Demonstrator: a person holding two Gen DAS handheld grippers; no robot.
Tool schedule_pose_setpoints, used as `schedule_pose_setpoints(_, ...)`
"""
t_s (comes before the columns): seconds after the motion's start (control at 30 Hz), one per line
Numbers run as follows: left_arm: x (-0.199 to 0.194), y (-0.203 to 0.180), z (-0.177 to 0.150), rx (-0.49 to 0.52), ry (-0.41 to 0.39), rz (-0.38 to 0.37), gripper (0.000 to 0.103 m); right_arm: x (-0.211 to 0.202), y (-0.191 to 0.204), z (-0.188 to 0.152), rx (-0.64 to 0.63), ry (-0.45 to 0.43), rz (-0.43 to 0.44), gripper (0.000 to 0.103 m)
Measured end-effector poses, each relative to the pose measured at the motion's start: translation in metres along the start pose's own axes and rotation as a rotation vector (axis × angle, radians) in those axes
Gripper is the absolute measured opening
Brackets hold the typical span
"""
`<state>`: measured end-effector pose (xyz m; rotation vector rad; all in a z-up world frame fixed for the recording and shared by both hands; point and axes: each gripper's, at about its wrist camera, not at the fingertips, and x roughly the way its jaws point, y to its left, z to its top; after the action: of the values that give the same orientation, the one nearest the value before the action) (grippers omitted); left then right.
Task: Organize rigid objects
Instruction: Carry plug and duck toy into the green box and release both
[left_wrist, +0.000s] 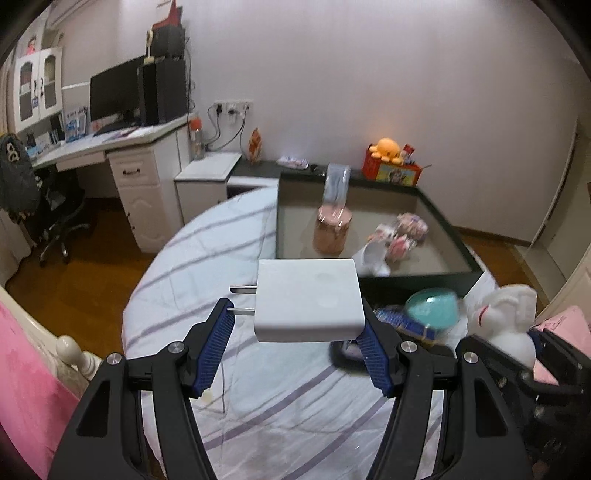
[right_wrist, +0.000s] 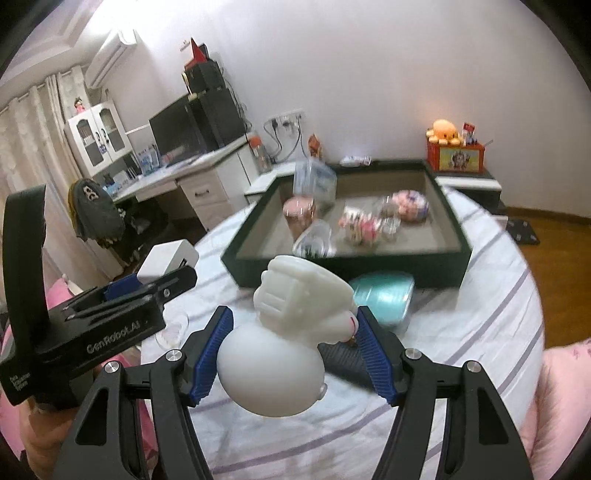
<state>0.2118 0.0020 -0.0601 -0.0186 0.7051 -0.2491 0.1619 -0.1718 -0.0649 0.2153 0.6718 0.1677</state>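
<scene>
My left gripper (left_wrist: 298, 317) is shut on a white plug-in charger (left_wrist: 308, 299), its two metal prongs pointing left, held in the air above the striped bedsheet. My right gripper (right_wrist: 293, 334) is shut on a white plastic figurine (right_wrist: 291, 332) with a round body and a ribbed head. That figurine (left_wrist: 506, 317) shows at the right edge of the left wrist view. In the right wrist view the left gripper (right_wrist: 162, 280) and its charger (right_wrist: 168, 258) appear at the left. Ahead lies a dark shallow tray (right_wrist: 458, 236) holding a pink jar (left_wrist: 331, 230) and several small wrapped items.
A teal container (right_wrist: 384, 297) and a dark flat object (right_wrist: 343, 360) lie on the sheet before the tray (left_wrist: 421, 282). A white desk (left_wrist: 122, 147) with a monitor stands at the back left. A red box with an orange plush (right_wrist: 445, 133) sits by the wall. Pink bedding borders the sheet.
</scene>
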Motion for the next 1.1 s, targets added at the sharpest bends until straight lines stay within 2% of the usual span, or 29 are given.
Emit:
schedule_pose_setpoints(0.3,0.000,-0.019,0.045,0.020,-0.076,-0.040,0.066,-0.007,-0.017,0.067,-0.048,-0.095,-0.020,0.068)
schedule_pose_setpoints(0.47,0.017,-0.028,0.067,0.028,-0.083,-0.054,0.066,0.013,-0.034,0.096,-0.054,-0.091,-0.042,0.068)
schedule_pose_setpoints(0.73,0.067,-0.039,0.078,0.037,-0.022,-0.052,0.066,0.060,-0.063,0.107,-0.038,-0.008,-0.087,0.068)
schedule_pose_setpoints(0.9,0.107,-0.043,0.070,0.030,0.052,-0.052,0.066,0.092,-0.082,0.102,-0.023,0.072,-0.105,0.069)
schedule_pose_setpoints(1.1,0.130,-0.047,0.065,0.034,0.111,-0.039,0.066,0.111,-0.091,0.097,-0.022,0.132,-0.119,0.069)
